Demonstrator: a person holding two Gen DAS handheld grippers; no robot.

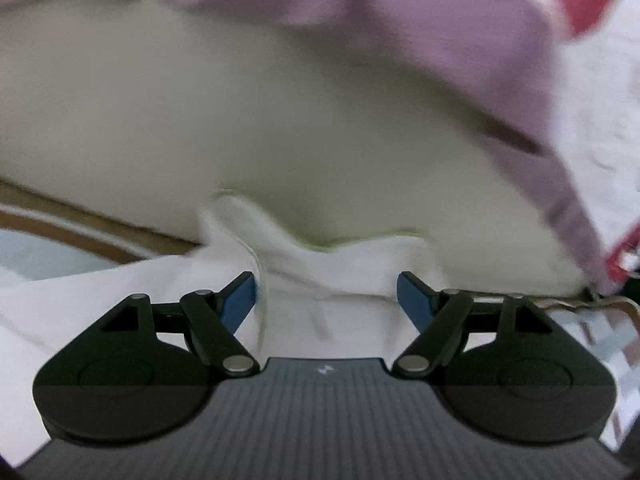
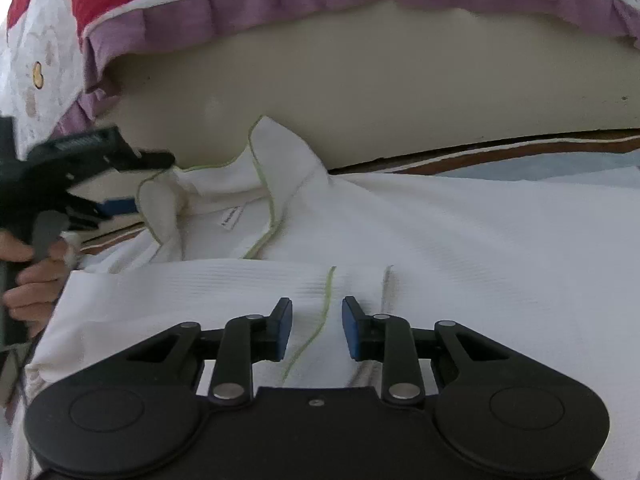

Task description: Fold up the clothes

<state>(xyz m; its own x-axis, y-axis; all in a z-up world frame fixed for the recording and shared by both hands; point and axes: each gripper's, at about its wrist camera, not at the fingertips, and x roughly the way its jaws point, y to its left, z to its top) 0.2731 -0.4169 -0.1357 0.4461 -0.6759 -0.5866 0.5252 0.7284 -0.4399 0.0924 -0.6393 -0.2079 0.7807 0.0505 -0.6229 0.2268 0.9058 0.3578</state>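
White shirt (image 2: 400, 232), trimmed with thin green piping, lies spread across the bed in front of me, its collar (image 2: 272, 160) turned up toward the pale mattress side (image 2: 360, 92). A small label (image 2: 229, 218) shows inside the neck opening. Above the mattress side hangs a quilt (image 2: 52, 60) with a purple ruffle (image 2: 248, 0) and red patches.

My right tongs (image 2: 317, 328) hover low over the shirt's body, their blue pads partly apart. A green-piped edge (image 2: 316, 332) of the fabric runs up between them, but I see neither pad pressing on it; the cloth lies flat there, not pinched.

My left tongs (image 1: 326, 300) sit at the collar end, pads spread wide. A ridge of the white collar (image 1: 320, 256) rises just ahead of and between them, and the pads are clear of it on both sides, gripping nothing. From the right wrist view the same left tongs (image 2: 138, 184) appear at the left, beside the collar's green-edged flap, with my hand (image 2: 28, 276) wrapped around the handle below.

The left wrist view is blurred, so finer folds at the collar are hard to read. No basket, box or other container shows in either view; the shirt rests directly on the bed.
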